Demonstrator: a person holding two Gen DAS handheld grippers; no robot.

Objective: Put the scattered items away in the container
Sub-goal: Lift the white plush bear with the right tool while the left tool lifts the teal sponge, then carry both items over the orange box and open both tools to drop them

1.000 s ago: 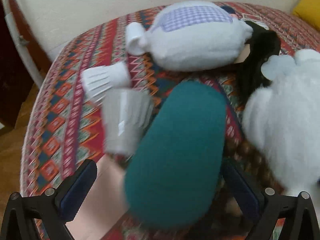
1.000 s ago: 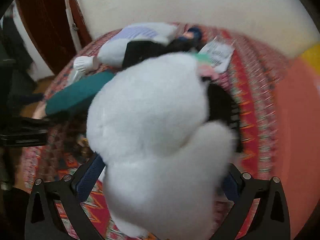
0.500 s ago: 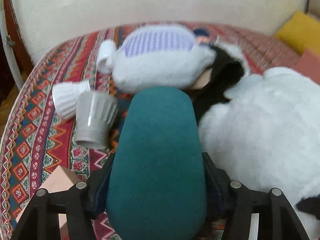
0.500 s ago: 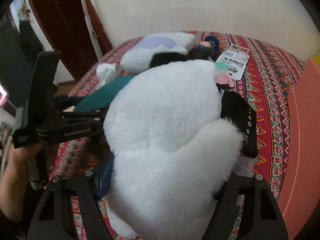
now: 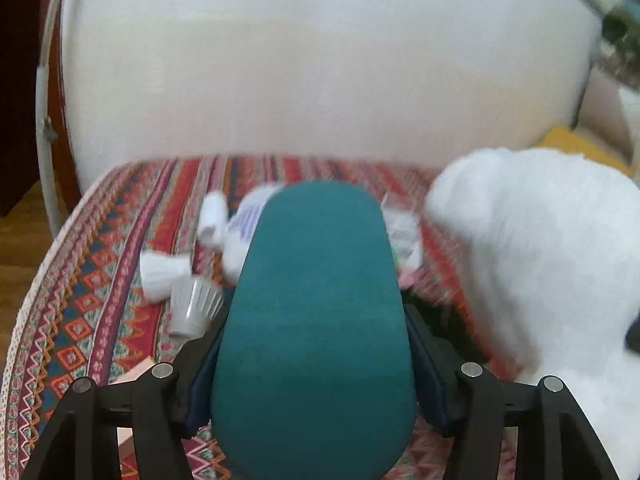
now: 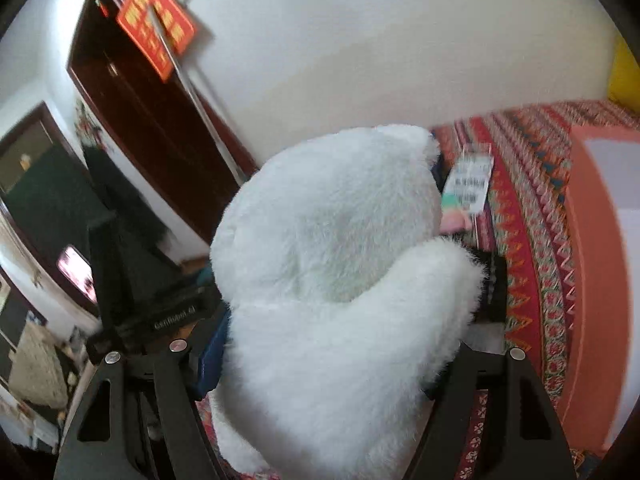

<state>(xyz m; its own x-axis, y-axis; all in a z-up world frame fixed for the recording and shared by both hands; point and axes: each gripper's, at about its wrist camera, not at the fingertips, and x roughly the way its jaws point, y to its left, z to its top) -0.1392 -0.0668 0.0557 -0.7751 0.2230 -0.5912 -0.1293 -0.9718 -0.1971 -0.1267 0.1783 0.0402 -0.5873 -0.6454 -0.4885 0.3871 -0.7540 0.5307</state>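
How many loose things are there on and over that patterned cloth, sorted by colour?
White: 4, the fluffy plush toy, the plush with the purple check patch, a ribbed cup, a printed leaflet
Teal: 1, the padded oval
Grey: 1, a ribbed cup
Total: 6

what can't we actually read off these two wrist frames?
- Left wrist: the teal pad fills the left gripper and hides the cloth behind it; its lower end is cut off by the edge.
- Left wrist: the items behind the grey cup are motion-blurred.
- Right wrist: the white plush covers the right gripper fingers.
- Right wrist: the printed card is blurred, unreadable.
- Orange container: interior cut off.
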